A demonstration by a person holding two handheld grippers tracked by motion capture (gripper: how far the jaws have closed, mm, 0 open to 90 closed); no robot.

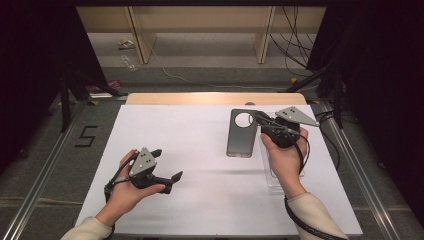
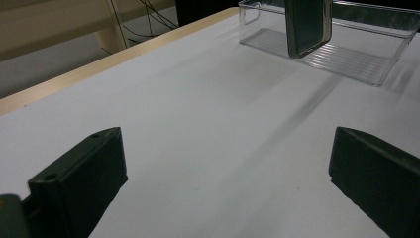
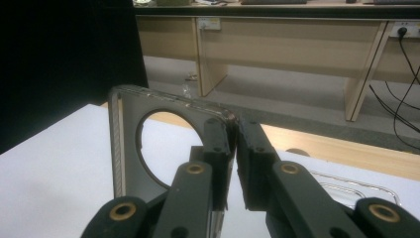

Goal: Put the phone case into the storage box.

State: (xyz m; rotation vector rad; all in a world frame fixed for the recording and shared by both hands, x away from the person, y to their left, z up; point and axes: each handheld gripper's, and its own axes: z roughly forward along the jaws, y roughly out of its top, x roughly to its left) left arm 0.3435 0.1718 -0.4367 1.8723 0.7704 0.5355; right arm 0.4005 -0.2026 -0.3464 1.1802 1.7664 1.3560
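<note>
Left gripper (image 1: 167, 165) low over white table (image 1: 200, 150), jaws wide apart, nothing between. Phone case (image 1: 242, 133), grey, round camera hole, held upright off table, just left of clear bin (image 1: 270, 175). Right gripper (image 3: 233, 139) jaws nearly closed, pinching case's top corner.

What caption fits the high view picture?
Right gripper holds a grey phone case above the white table; left gripper waits open.
</note>
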